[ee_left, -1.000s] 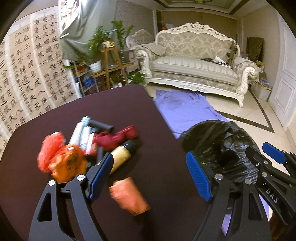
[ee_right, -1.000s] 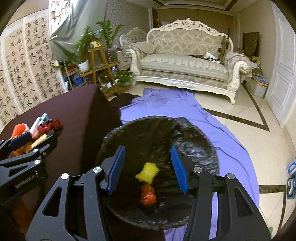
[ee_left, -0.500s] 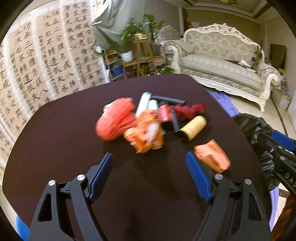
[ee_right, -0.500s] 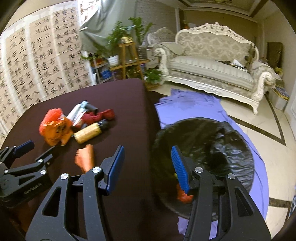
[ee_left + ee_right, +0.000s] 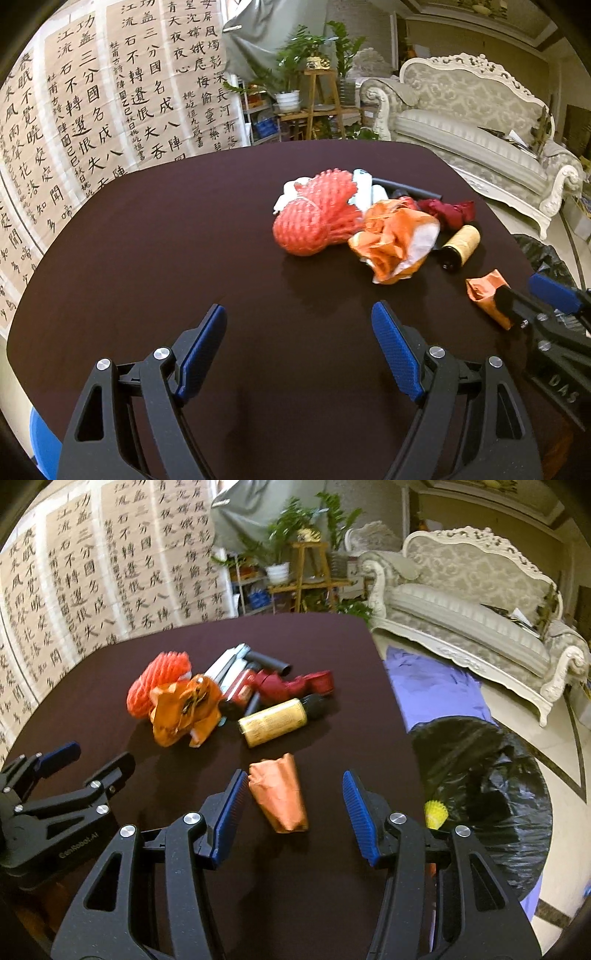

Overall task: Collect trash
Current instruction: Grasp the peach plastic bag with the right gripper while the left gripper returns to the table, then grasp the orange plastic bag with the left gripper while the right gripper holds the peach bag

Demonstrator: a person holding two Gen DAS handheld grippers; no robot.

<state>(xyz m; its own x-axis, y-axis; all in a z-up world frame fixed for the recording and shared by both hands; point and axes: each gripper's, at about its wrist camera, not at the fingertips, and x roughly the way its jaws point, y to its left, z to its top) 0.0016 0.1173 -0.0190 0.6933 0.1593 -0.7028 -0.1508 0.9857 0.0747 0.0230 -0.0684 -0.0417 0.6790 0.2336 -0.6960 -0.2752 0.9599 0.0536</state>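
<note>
A pile of trash lies on the dark round table (image 5: 184, 240): a red foam net (image 5: 314, 218), a crumpled orange wrapper (image 5: 395, 240), a yellow bottle (image 5: 273, 720) on its side, dark red wrappers (image 5: 295, 685) and some tubes. A small orange packet (image 5: 280, 794) lies apart, nearer me. My right gripper (image 5: 294, 780) is open over the packet, one finger on each side of it, its pads not pressing on it. My left gripper (image 5: 299, 314) is open above bare tabletop, short of the pile. The black-lined trash bin (image 5: 480, 775) stands off the table's right edge.
A yellow piece (image 5: 436, 812) lies in the bin. A purple cloth (image 5: 432, 686) covers the floor beyond it, with a white sofa (image 5: 472, 602) behind. Plant shelves (image 5: 314, 96) and calligraphy sheets (image 5: 92, 110) stand past the table's far edge.
Both grippers have swung left, from the bin to over the table. The pile now lies ahead of the left gripper. The orange packet has come between the right fingers.
</note>
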